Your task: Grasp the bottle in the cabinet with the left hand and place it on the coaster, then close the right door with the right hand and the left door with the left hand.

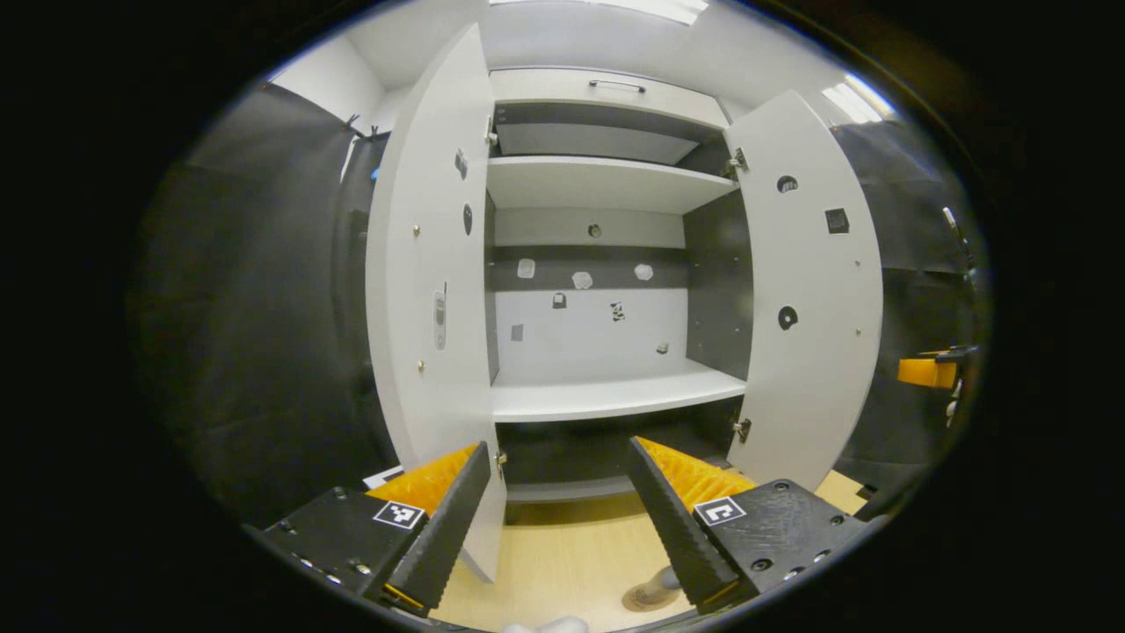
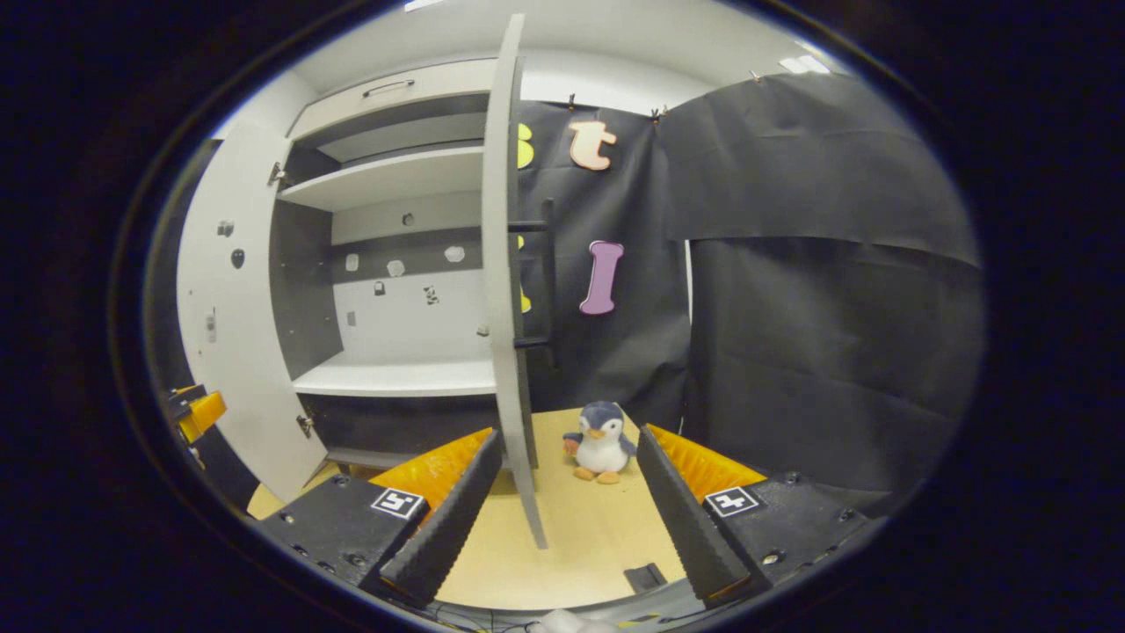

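Cabinet [image 1: 598, 264] fronts us on the pale wooden bench [image 1: 571, 554], black cloth walls around it. We see its left door [image 1: 431, 290] and right door [image 1: 809, 290] both swung wide, the shelves [image 1: 606, 396] bare. At the bench's near edge a coaster [image 1: 649, 598] lies under a small object we cannot identify. Beside the right door's edge stands a toy penguin [image 2: 600, 442]. Our left hand-held gripper [image 1: 558, 519] and right hand-held gripper [image 2: 567, 519] are spread open, holding nothing.

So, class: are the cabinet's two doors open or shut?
Open: the left door and right door both swing outward, baring the shelves inside.
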